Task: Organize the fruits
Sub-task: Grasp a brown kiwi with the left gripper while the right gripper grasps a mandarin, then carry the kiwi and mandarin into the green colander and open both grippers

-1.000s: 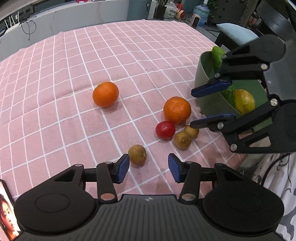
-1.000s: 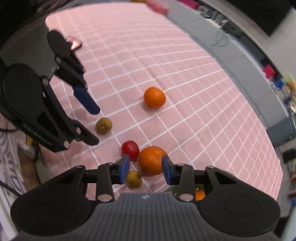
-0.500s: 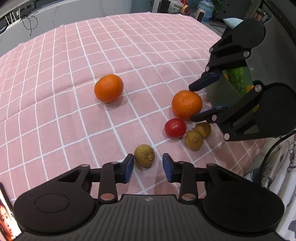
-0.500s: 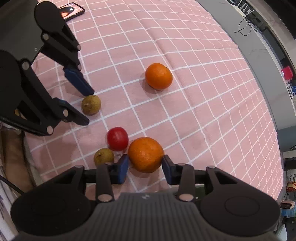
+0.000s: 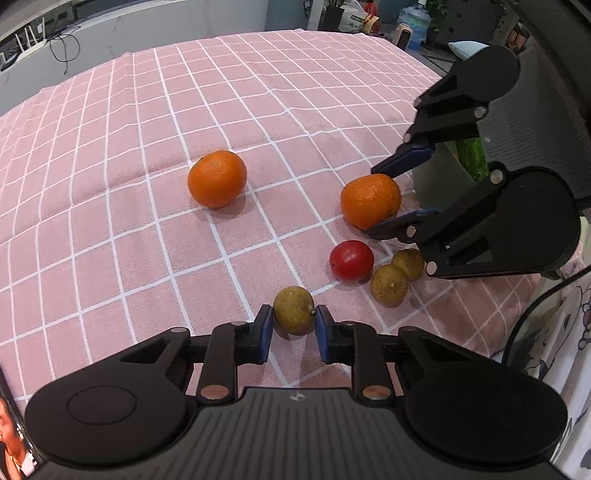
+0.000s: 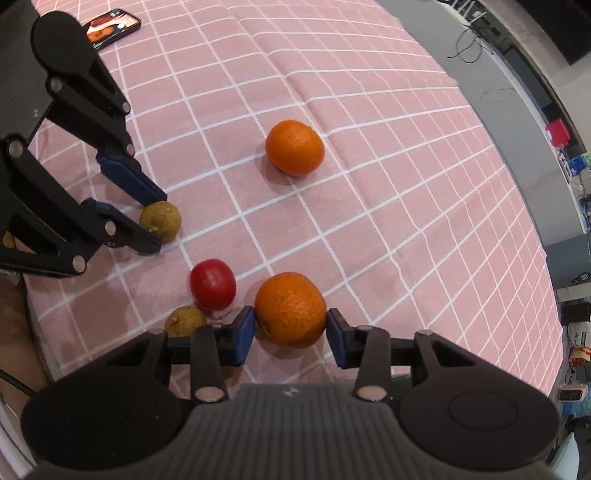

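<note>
On the pink checked cloth, my left gripper (image 5: 293, 314) is shut on a small yellow-brown fruit (image 5: 293, 309); the right wrist view shows the same grip (image 6: 157, 221) on that fruit (image 6: 161, 220). My right gripper (image 6: 290, 317) is shut on an orange (image 6: 290, 309), both blue pads against its sides; the left wrist view shows it too (image 5: 371, 203). A second orange (image 5: 217, 178) lies alone further out. A red tomato (image 5: 351, 259) and two more small yellow-brown fruits (image 5: 390, 285) sit between the grippers.
A green bowl (image 5: 430, 177) holding a green vegetable (image 5: 472, 155) stands behind the right gripper, near the table's right edge. A phone (image 6: 110, 27) lies on the cloth at the far left of the right wrist view. Chairs and clutter surround the table.
My left jaws closed from wide apart onto the small fruit. The right gripper sank toward the cloth around the orange, which now sits squarely between its pads.
</note>
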Motion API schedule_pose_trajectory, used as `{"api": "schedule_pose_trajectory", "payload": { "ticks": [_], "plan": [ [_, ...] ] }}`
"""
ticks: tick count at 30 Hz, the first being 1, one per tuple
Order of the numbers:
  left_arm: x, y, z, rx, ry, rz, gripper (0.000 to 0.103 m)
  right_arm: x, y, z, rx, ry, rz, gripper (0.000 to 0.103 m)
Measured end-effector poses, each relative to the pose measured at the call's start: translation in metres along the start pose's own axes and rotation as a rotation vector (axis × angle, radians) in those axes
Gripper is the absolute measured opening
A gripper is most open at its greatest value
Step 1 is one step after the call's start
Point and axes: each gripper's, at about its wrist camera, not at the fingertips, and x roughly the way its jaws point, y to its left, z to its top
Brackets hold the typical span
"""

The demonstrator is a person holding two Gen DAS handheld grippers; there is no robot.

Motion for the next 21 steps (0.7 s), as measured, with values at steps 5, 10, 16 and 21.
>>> {"api": "schedule_pose_trajectory", "payload": {
  "ticks": [5, 10, 16, 21],
  "plan": [
    [-0.011, 0.004, -0.001, -0.053, -0.034, 0.016, 0.026, -0.018, 0.004, -0.007, 0.033, -0.059, -0.022, 0.038],
    [-0.038, 0.002, 0.003, -0.092, -0.109, 0.010, 0.026, -0.052, 0.000, -0.018, 0.126, -0.156, -0.058, 0.037],
    [-0.065, -0.018, 0.016, -0.099, -0.170, -0.038, 0.026, -0.095, -0.008, -0.042, 0.272, -0.251, -0.086, 0.037],
    [-0.080, -0.045, 0.032, -0.081, -0.198, -0.102, 0.026, -0.123, -0.019, -0.074, 0.411, -0.292, -0.096, 0.037]
  ]
}}
